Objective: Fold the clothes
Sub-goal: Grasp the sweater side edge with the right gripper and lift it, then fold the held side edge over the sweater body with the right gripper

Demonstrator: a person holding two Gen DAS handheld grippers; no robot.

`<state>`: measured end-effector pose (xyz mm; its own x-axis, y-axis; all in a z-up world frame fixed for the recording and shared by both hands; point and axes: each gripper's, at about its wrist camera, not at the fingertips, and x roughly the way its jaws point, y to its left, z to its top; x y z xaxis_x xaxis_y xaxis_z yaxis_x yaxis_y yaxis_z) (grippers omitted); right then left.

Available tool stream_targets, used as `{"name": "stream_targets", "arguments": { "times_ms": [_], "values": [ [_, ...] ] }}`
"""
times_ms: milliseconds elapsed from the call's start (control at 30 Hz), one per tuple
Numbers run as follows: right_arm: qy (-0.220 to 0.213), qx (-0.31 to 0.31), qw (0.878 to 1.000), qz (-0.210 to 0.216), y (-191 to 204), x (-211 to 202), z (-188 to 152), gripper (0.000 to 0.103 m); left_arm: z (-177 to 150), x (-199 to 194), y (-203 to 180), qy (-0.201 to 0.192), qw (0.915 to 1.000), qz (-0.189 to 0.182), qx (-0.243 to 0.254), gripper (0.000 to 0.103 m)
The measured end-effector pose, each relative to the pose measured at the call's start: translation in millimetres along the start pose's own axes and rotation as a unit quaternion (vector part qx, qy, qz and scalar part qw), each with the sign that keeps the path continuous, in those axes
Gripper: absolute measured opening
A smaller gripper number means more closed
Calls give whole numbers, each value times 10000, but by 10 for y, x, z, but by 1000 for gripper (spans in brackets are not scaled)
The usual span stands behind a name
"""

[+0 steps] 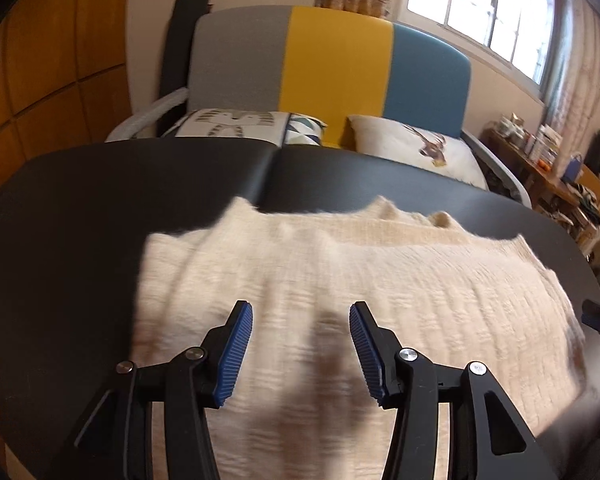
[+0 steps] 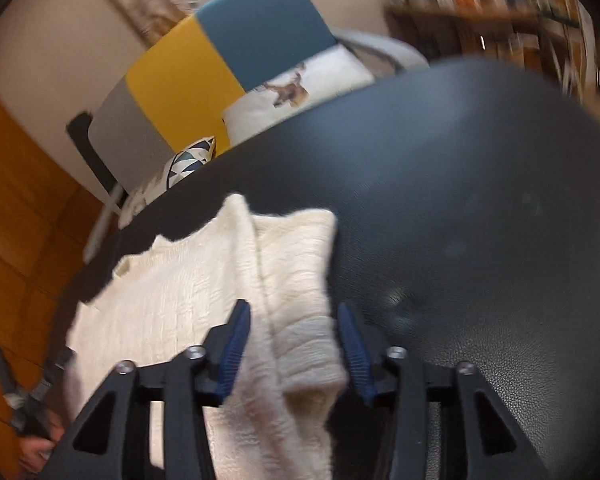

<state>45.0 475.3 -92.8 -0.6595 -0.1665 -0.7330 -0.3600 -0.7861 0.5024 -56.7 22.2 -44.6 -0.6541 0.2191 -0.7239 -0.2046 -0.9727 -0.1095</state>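
**Sweater partly folded, more folds to go**

While the cream sweater (image 1: pixel 340 280) lies on the black desk (image 1: pixel 100 200), both my fingers stand apart, gripping nothing. My left fingers (image 1: pixel 301 350) hover over its middle; my right fingers (image 2: pixel 294 350) straddle its folded-in right edge. I judge the final folds remain.
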Motion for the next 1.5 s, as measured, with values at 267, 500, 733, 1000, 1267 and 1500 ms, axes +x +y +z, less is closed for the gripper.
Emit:
{"name": "stream_targets", "arguments": {
  "times_ms": [267,500,733,1000,1267,1500],
  "values": [
    [720,822,9865,1222,-430,371,111,59,-108,-51,-528,-101,9994,-66,312,52],
    [943,714,9767,1793,-241,483,-37,63,-225,74,-720,33,9976,60,694,53],
    [849,-169,9923,884,177,494,-197,23,-362,-100,-705,-167,9981,-72,584,54],
    [814,438,9909,976,39,541,-214,22,-729,-560,-913,-578,9911,-969,703,38],
    [716,455,9927,855,108,535,-228,22,-924,-356,-1149,-195,9910,-871,1002,0],
    [775,805,9886,1007,45,474,-229,17,-998,-199,-1160,-135,9923,-797,937,0]
  ]
}}
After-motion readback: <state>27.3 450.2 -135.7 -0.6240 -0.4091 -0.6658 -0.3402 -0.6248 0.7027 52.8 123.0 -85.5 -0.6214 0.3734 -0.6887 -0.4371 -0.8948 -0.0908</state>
